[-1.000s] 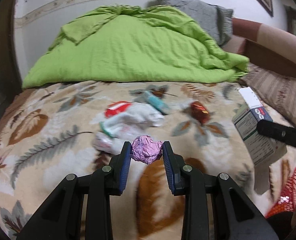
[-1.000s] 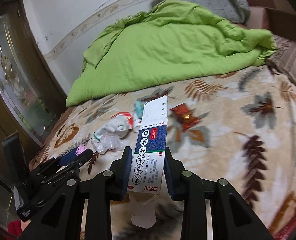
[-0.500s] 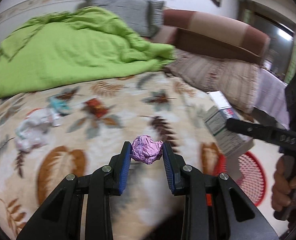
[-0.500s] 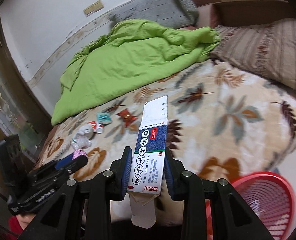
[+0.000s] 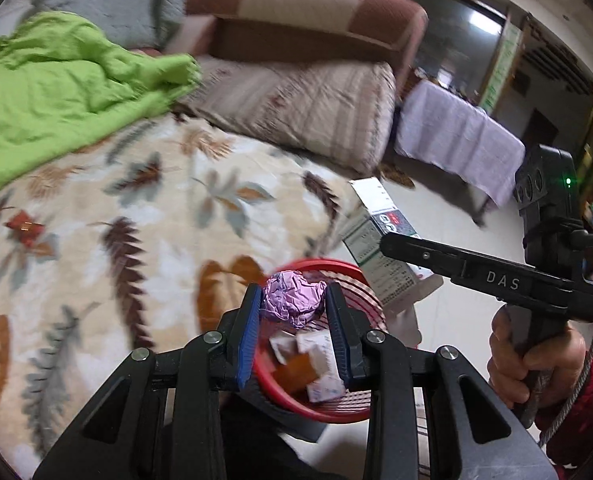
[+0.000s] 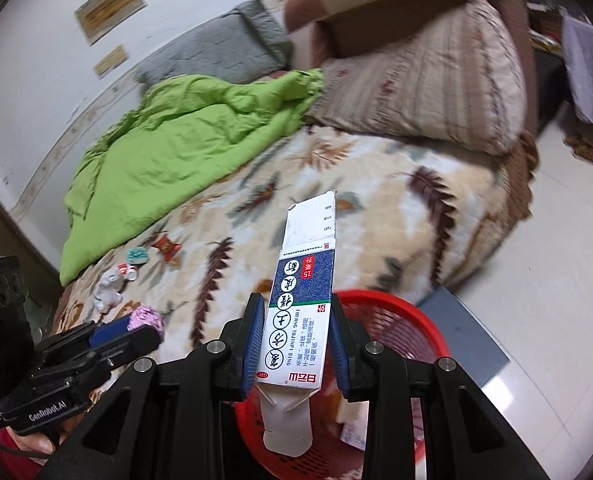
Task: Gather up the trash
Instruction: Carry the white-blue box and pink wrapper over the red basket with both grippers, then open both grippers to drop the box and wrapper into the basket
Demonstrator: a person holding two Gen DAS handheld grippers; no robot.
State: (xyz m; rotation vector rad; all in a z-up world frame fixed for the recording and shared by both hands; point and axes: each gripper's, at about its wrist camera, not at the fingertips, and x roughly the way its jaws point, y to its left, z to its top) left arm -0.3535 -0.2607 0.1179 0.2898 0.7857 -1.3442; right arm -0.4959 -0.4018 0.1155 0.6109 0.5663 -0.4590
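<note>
Grippers [image 5: 293, 306] [image 6: 297, 330] clamp foil ball [image 5: 292, 299], carton [image 6: 300, 316]; above basket [image 6: 428, 340].

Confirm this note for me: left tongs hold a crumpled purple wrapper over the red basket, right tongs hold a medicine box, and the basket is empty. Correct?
Not quite: the red basket is not empty. The left wrist view shows papers and wrappers already lying in it. The rest stands: the left tongs grip the crumpled purple wrapper above the basket, and the right tongs grip the medicine box.
</note>
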